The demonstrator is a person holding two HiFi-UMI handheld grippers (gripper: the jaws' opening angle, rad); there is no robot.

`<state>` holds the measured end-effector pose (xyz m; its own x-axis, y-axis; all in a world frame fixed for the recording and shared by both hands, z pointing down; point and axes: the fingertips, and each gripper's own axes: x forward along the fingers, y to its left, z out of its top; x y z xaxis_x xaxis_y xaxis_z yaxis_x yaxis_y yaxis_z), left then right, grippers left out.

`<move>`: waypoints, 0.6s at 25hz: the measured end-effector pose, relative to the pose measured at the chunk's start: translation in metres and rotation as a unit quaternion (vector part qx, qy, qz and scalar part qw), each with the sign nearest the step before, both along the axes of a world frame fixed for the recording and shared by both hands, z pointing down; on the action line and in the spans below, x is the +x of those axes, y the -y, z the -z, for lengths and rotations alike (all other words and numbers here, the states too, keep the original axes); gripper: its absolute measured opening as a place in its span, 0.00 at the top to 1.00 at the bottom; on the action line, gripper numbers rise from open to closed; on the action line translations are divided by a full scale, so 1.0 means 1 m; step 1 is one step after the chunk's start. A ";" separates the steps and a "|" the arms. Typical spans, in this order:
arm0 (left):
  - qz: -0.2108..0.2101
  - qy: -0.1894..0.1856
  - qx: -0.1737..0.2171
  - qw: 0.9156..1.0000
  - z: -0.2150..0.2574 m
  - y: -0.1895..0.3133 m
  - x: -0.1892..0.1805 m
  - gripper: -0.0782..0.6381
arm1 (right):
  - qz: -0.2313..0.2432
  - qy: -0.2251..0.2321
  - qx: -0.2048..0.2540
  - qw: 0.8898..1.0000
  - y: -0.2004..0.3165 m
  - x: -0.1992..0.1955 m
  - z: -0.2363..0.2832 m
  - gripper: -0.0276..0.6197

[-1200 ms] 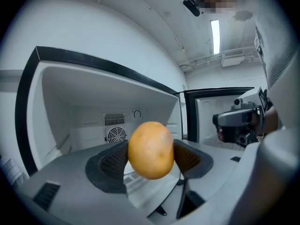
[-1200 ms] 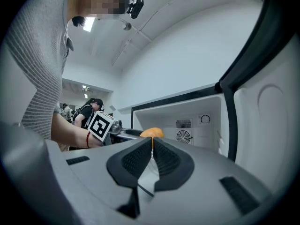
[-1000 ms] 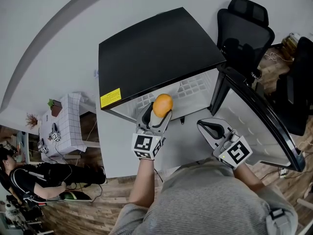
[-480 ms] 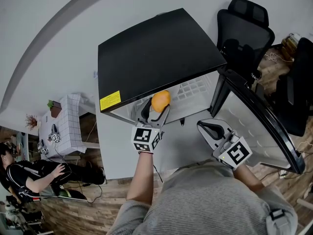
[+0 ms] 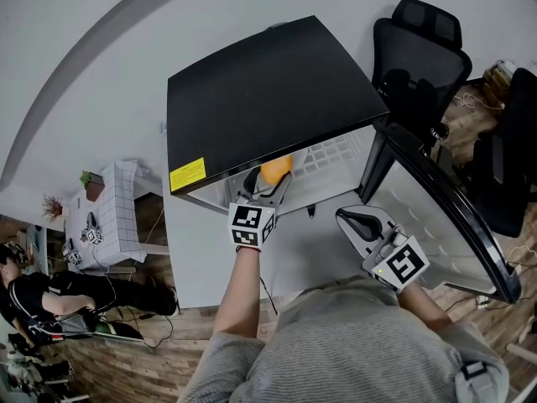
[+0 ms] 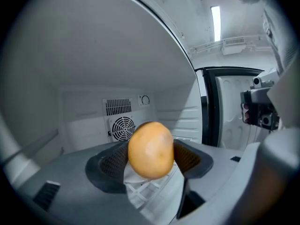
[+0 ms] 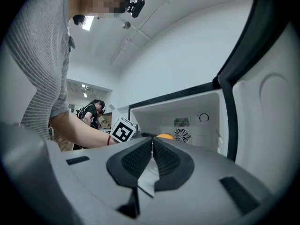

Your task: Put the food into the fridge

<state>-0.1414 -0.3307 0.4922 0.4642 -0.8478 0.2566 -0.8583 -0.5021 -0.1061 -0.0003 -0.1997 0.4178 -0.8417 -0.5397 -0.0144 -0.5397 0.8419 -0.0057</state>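
A small black-topped fridge stands with its door swung open to the right. My left gripper is shut on an orange and reaches just inside the fridge's white interior, under the top edge. In the left gripper view the orange sits between the two dark pads, with the back wall's fan grille behind it. My right gripper hangs in front of the open fridge, jaws pressed together with nothing held. The right gripper view shows its pads meeting, and the orange beyond.
A black office chair stands behind the door at the right. A white wire shelf lies inside the fridge. At the far left is a small checked table, and a person sits near the floor.
My left gripper has carried the orange forward and up from in front of the fridge into its opening. The right gripper has hardly moved.
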 end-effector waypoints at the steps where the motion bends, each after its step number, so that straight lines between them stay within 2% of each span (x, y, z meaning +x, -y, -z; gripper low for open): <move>1: -0.001 0.004 -0.001 1.000 -0.001 0.003 0.000 0.46 | -0.004 -0.001 0.001 1.000 0.003 0.000 -0.002 0.94; 6: -0.003 0.015 -0.006 1.000 -0.005 0.014 0.001 0.46 | 0.009 -0.013 -0.001 1.000 0.009 -0.010 -0.009 0.94; 11: 0.000 0.016 -0.008 1.000 -0.007 0.020 0.000 0.46 | -0.023 -0.014 -0.006 1.000 0.034 -0.017 -0.023 0.94; 15: 0.003 0.017 -0.007 1.000 -0.006 0.024 -0.002 0.46 | -0.020 -0.036 -0.005 0.999 0.042 -0.030 -0.035 0.94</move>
